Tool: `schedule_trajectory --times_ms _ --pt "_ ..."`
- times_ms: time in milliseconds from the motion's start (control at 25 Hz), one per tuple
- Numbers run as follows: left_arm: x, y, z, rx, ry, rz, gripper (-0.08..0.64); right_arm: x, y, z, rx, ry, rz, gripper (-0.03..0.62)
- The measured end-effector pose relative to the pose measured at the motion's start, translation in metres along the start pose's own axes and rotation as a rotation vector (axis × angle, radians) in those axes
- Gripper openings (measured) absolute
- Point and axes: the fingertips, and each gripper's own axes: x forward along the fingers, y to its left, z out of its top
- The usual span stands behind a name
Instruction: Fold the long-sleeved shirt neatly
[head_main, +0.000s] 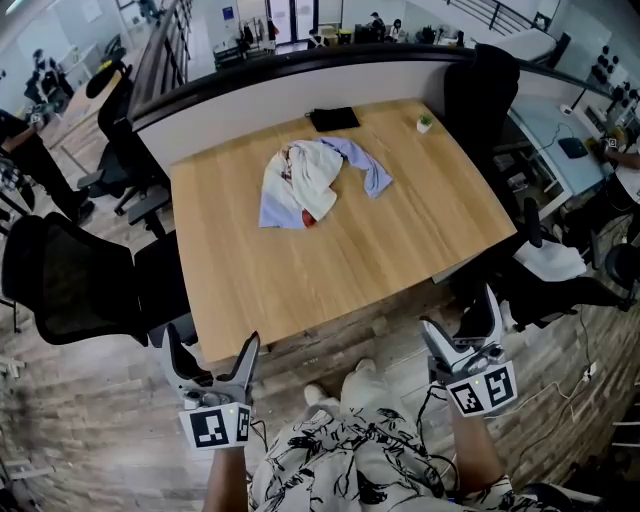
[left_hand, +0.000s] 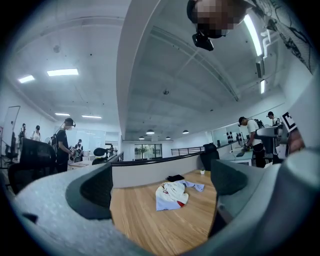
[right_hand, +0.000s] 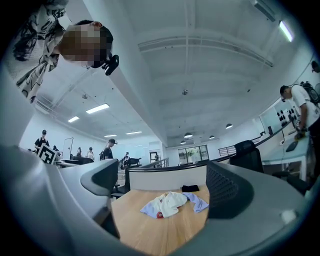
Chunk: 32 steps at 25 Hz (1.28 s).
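Observation:
A crumpled long-sleeved shirt (head_main: 312, 180), cream and pale blue with a red patch, lies bunched on the far half of the wooden table (head_main: 330, 255). It also shows in the left gripper view as the shirt (left_hand: 172, 194) and in the right gripper view as the shirt (right_hand: 171, 204). My left gripper (head_main: 213, 362) hangs open below the table's near edge, well short of the shirt. My right gripper (head_main: 462, 327) is open too, off the table's near right corner. Both hold nothing.
A black flat object (head_main: 334, 119) and a small potted plant (head_main: 425, 123) sit at the table's far edge by a curved partition (head_main: 300, 90). Black office chairs (head_main: 70, 280) stand left and right (head_main: 555, 285). People stand at desks in the background.

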Motion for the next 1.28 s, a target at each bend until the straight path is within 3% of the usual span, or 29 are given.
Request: schedule_trajectory --times_ms 400,720,1080,1280 --pt "0.078 -0.005 -0.008 0.001 0.02 0.009 0.601 0.076 -0.047 -0.016 0.017 0.008 0.036 0.546" --pt "0.167 -0.015 -0.001 0.053 0.033 0.049 0.601 0.154 -0.11 -0.012 0.01 0.008 0.077 0.546" --pt "0.247 -0.036 -0.009 0.057 0.081 0.072 0.601 0.227 -0.174 -0.025 0.035 0.051 0.136 0.546" --pt "0.273 -0.049 -0.018 0.096 0.135 0.067 0.601 0.267 -0.195 -0.041 0.03 0.095 0.191 0.546"
